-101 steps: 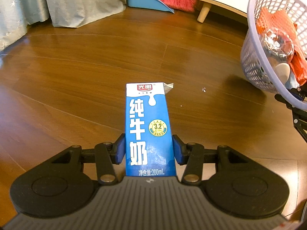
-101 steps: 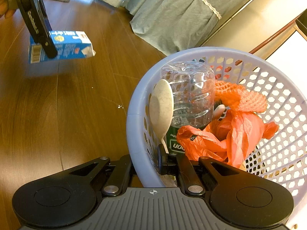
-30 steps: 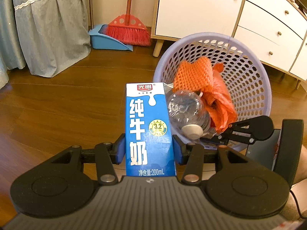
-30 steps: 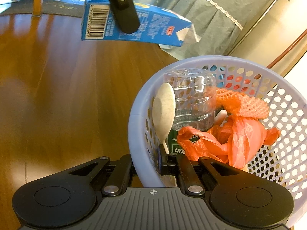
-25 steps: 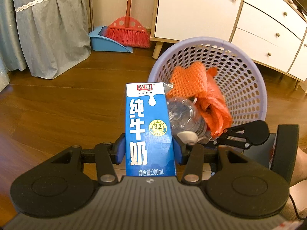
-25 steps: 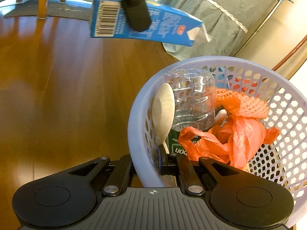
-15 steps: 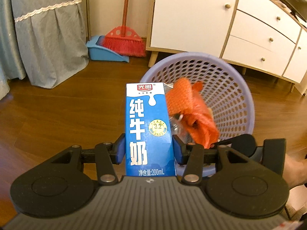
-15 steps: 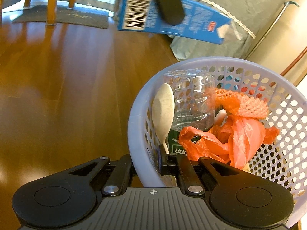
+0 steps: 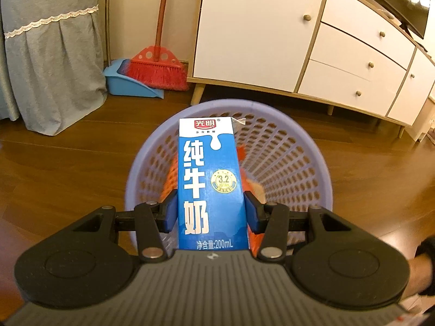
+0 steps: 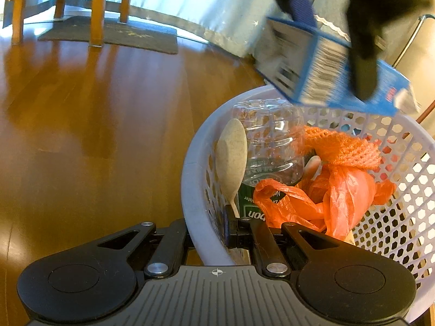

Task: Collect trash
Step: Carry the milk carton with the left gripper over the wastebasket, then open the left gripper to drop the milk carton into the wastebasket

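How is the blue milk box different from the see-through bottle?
The blue cardboard milk carton is boxy and printed; the clear plastic bottle is round and see-through. The carton hangs above the lilac plastic basket, clamped by the left gripper; the bottle already lies inside. Both are trash.

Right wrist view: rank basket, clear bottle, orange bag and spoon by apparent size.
1. Basket
2. Orange bag and clear bottle: look alike, the bag partly hides the bottle, so unranked
3. Spoon

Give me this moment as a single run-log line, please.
left gripper: shut on milk carton, above basket | right gripper: shut on basket rim | carton not released
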`<state>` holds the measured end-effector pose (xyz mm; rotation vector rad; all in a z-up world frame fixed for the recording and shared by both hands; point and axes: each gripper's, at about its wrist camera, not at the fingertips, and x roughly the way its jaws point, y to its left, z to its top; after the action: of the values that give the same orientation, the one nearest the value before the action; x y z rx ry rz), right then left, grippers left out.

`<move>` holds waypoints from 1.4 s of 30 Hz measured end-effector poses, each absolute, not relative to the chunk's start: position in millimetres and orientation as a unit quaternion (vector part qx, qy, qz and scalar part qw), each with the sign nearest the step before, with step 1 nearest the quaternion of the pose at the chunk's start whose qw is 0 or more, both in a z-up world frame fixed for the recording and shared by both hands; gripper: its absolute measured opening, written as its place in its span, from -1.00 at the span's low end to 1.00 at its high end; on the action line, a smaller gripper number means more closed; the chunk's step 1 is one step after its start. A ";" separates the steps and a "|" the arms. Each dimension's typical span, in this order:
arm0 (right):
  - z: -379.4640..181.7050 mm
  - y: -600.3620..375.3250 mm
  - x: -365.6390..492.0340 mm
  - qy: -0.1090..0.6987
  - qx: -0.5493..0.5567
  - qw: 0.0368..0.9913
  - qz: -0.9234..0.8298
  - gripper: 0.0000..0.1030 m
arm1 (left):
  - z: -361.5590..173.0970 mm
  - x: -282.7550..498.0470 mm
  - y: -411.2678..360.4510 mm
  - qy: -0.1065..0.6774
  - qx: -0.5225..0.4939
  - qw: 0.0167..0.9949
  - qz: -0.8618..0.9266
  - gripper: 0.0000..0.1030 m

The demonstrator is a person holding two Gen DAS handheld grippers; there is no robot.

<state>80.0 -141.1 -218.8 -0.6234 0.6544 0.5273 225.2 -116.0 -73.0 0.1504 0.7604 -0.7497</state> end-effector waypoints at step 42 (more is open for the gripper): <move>-198.4 -147.1 89.1 0.314 -0.247 0.871 0.286 -0.92 | -86.3 229.4 -6.0 0.411 0.020 0.882 -0.231 -0.01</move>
<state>89.1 -147.1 -198.4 -0.5172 0.6573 0.5991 229.4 -6.0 -86.3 0.0414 0.8561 -0.4811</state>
